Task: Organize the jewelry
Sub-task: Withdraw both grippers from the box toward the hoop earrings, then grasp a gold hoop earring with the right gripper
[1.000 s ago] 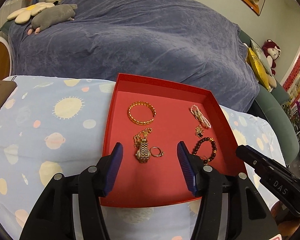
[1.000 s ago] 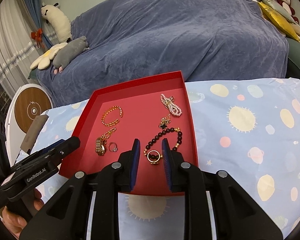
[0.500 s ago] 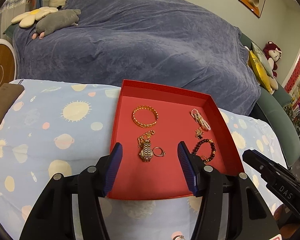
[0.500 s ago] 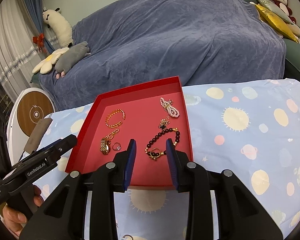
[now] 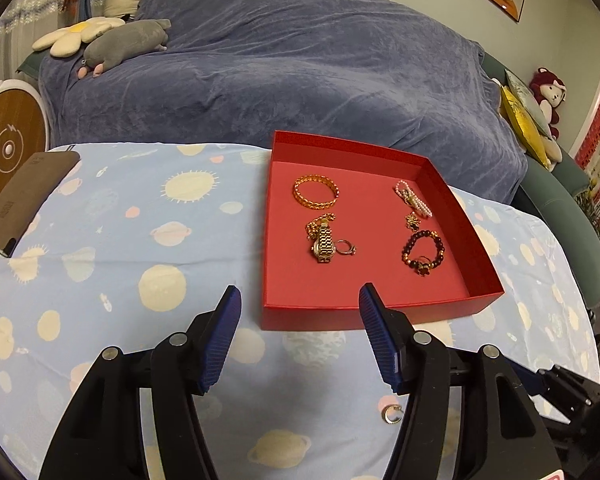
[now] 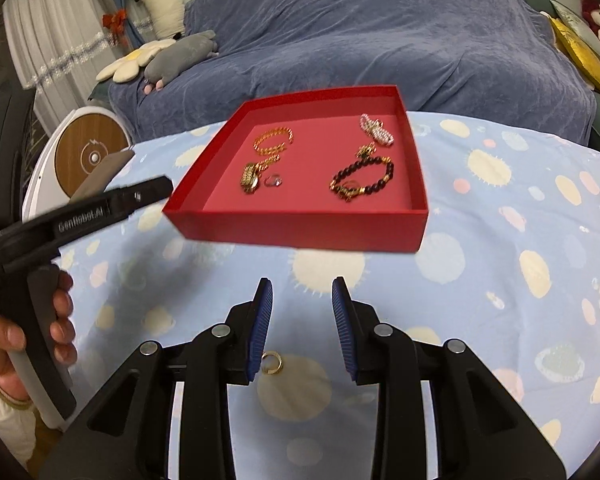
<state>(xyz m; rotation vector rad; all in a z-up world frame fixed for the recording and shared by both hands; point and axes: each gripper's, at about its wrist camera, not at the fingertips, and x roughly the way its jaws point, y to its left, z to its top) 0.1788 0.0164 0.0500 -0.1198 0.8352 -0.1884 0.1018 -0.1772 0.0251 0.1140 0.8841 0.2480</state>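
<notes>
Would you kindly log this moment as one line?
left claw: open | right claw: open | tray: holds jewelry | ring: on cloth

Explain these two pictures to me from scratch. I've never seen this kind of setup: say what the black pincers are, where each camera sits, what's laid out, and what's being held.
There is no robot here. A person holds one handheld gripper in each hand, and each carries a wide-angle camera looking out along its two blue-padded fingers. One picture looks out from the left gripper, the other from the right gripper. In the right view you also see the person's left hand on the other tool's handle.

On a cloth printed with suns and planets sits a red tray. Inside lie a gold bangle, a gold watch, a small ring, a pearl piece and a dark bead bracelet. One gold ring lies outside on the cloth, near the grippers.

Both grippers are open, holding nothing.
</notes>
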